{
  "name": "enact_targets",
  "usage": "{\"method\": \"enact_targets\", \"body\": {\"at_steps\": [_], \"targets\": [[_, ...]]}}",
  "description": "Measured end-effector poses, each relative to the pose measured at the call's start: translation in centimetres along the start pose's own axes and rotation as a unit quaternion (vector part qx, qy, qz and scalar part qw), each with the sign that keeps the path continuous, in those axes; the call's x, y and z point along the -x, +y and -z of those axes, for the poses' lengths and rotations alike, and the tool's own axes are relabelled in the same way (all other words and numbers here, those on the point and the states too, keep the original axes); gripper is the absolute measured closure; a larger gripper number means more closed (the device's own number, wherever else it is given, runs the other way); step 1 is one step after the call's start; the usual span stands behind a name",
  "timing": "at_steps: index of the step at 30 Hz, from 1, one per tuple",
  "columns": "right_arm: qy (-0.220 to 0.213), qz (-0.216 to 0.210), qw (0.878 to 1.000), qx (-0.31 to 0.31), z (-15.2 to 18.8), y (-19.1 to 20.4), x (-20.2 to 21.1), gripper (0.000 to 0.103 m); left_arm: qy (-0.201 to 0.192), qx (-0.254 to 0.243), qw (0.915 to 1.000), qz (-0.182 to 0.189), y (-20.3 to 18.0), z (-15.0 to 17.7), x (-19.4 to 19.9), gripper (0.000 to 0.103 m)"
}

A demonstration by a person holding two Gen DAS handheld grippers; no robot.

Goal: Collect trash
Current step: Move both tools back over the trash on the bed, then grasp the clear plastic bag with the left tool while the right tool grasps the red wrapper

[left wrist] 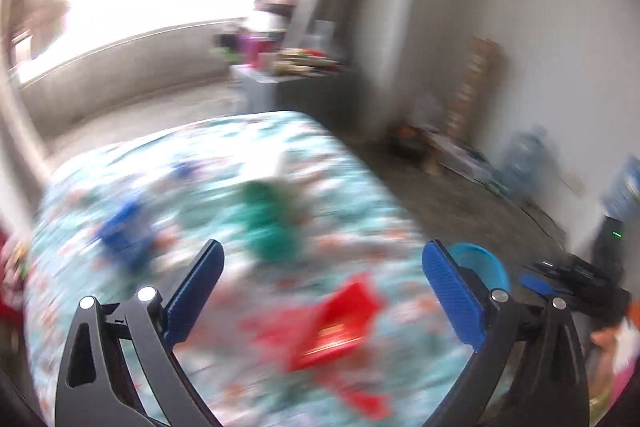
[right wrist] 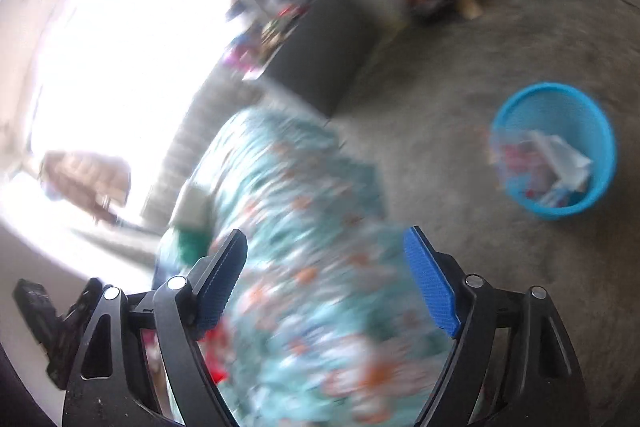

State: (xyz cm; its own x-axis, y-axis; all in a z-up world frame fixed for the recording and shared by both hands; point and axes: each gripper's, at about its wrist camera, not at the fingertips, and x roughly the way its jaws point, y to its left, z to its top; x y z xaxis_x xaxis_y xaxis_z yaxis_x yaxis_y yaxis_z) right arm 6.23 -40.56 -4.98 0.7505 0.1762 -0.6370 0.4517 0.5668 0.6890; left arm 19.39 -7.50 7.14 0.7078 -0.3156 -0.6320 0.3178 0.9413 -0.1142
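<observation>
Both pictures are blurry. The left gripper (left wrist: 322, 291) has its fingers wide apart and holds nothing. Under it, low in the middle of the frame, a red wrapper (left wrist: 332, 327) lies on the bed (left wrist: 360, 187). A green thing (left wrist: 268, 223) and a blue thing (left wrist: 126, 231) lie higher up on the bed. The right gripper (right wrist: 326, 279) is wide open and empty too. At the right of its frame, a blue bin (right wrist: 554, 151) stands on the floor (right wrist: 460, 75) with paper trash inside.

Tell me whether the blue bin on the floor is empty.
Not empty. The blue bin stands upright on the floor, and white and reddish scraps lie inside it.
</observation>
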Motion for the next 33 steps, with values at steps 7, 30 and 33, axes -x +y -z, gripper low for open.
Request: {"method": "enact_targets", "body": {"at_steps": [7,30,33], "targets": [[0.095,-0.024,0.992,0.076,5.3,7.2,-4.5,0.026,0.02,0.088,0.995,-0.043,8.9,5.7,2.7,0.006],[0.134,-0.05,0.988,0.054,6.7,11.3,-13.9,0.046,0.086,0.304,0.9335,0.17,14.7,10.8,-6.3,0.047],[0.138,-0.056,0.987,0.06,6.8,11.7,-14.3,0.049,0.084,0.323,0.9254,0.18,14.8,10.6,-6.8,0.053]]}}
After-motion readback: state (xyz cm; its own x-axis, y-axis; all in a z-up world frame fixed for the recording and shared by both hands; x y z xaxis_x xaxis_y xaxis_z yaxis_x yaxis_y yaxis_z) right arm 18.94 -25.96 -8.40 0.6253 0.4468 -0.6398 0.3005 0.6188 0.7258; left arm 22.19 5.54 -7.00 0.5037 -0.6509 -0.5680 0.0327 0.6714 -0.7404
